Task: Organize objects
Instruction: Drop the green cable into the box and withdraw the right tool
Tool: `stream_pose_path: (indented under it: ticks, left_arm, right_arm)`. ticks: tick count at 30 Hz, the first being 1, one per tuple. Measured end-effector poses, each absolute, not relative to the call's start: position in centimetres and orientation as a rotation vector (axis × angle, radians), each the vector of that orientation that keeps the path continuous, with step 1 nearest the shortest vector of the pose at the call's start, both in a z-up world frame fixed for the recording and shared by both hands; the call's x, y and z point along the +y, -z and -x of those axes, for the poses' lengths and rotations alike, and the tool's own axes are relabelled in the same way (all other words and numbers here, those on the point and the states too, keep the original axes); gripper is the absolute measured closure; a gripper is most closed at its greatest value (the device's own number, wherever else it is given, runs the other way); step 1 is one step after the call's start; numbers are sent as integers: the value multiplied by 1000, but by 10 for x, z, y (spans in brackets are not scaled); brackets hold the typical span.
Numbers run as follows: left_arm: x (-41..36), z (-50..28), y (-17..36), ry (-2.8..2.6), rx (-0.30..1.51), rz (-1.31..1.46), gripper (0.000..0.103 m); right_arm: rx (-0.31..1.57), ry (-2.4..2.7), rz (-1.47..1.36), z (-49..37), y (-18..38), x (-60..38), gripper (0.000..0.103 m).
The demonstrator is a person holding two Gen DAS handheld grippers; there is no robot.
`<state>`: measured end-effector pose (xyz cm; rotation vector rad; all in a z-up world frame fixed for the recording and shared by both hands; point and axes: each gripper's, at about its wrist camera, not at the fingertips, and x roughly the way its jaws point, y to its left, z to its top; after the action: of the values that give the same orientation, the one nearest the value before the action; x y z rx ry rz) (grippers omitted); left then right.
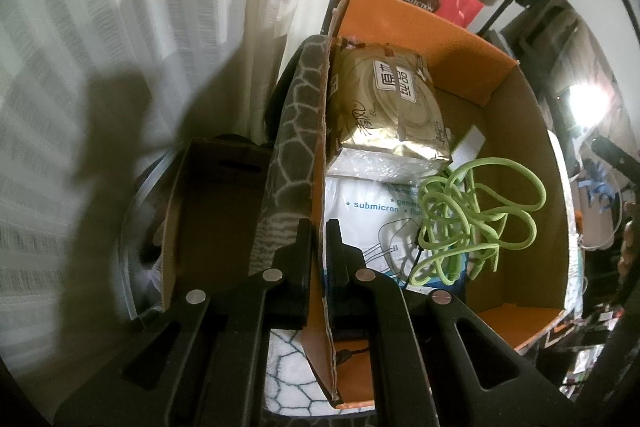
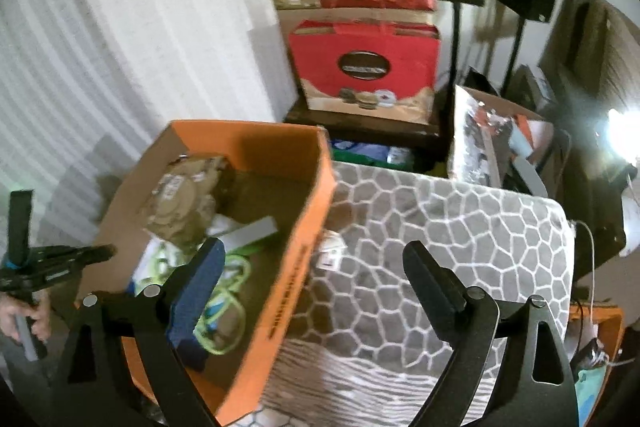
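Left wrist view: the left gripper (image 1: 319, 247) pinches the near wall of the orange box (image 1: 520, 163), which holds a gold packet (image 1: 384, 103) at 12 o'clock and green cord (image 1: 476, 215) at 3. The right gripper (image 2: 316, 267) hangs wide and empty over the patterned mat (image 2: 440, 227). The box seems steadied for loading; next calls for picking another item.

White curtain (image 1: 120, 67), red gift bag (image 2: 364, 63)
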<state>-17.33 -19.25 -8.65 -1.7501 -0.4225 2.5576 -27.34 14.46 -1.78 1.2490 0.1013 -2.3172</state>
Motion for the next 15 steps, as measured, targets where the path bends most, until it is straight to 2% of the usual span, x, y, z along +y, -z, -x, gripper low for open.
stream_pose_path:
  ticks: [3, 6, 11, 15]
  left_arm:
    - [-192, 174, 87, -2557, -425, 1750, 98]
    - [-193, 173, 87, -2559, -419, 1750, 98]
    - [-193, 173, 88, -2562, -412, 1750, 98]
    - [-193, 173, 88, -2563, -411, 1749, 98]
  right_arm:
    - [63, 2317, -1280, 284, 31, 154, 13]
    - [54, 2309, -1319, 293, 48, 160, 22]
    - [52, 2278, -1367, 304, 70, 160, 53]
    - [7, 2240, -1387, 312, 85, 158, 55]
